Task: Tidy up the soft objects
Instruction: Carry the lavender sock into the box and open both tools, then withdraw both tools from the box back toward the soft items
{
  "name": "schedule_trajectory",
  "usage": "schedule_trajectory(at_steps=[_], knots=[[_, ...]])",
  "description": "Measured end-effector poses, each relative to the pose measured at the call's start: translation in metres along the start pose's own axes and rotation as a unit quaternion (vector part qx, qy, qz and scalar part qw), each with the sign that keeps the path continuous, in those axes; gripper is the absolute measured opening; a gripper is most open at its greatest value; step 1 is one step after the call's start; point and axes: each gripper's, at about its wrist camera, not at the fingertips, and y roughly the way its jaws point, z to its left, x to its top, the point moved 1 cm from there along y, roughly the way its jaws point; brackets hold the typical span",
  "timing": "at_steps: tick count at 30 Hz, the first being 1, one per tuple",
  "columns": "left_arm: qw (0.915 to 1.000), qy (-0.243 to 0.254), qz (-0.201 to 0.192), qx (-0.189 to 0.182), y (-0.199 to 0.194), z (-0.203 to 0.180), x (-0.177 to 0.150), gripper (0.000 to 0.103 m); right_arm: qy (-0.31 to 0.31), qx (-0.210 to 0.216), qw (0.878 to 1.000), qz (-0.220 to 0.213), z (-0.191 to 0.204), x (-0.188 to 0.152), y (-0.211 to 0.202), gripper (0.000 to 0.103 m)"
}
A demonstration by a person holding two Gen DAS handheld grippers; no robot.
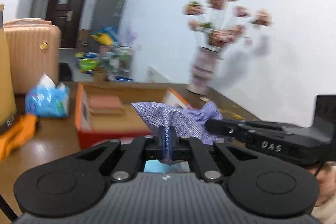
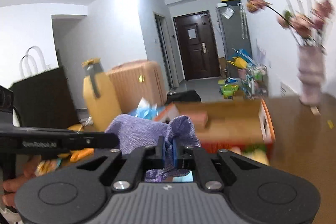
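A purple knitted cloth (image 1: 168,117) hangs between both grippers above the brown table. My left gripper (image 1: 167,135) is shut on one edge of it. My right gripper (image 2: 167,147) is shut on the other edge of the cloth (image 2: 138,131). The right gripper's body reaches in from the right in the left wrist view (image 1: 262,135). The left gripper's body reaches in from the left in the right wrist view (image 2: 58,140). Behind the cloth an open orange cardboard box (image 1: 84,119) holds a folded pink cloth (image 1: 105,103).
A blue tissue pack (image 1: 47,99) and an orange cloth (image 1: 19,133) lie left of the box. A vase of pink flowers (image 1: 203,68) stands at the table's (image 2: 298,140) far right. A tan bottle (image 2: 98,93) and a pink suitcase (image 2: 136,83) stand behind.
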Motion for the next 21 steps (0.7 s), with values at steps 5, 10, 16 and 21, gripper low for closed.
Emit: schedule_trajectory(at_steps=[5, 10, 16, 21], knots=[[0.996, 0.003, 0.074, 0.051, 0.114, 0.057, 0.047, 0.004, -0.017, -0.031, 0.996, 0.081, -0.026, 0.045, 0.138, 0.007], [0.9816, -0.004, 0.146, 0.124, 0.209, 0.101, 0.043, 0.005, 0.006, -0.075, 0.983, 0.167, -0.049, 0.031, 0.246, 0.007], [0.9789, 0.028, 0.142, 0.144, 0.218, 0.11, 0.036, 0.019, -0.009, -0.069, 0.979, 0.191, -0.048, 0.024, 0.27, 0.024], [0.9797, 0.046, 0.123, 0.152, 0.195, 0.103, 0.053, 0.03, -0.016, -0.074, 0.983, 0.169, -0.055, 0.039, 0.243, 0.028]])
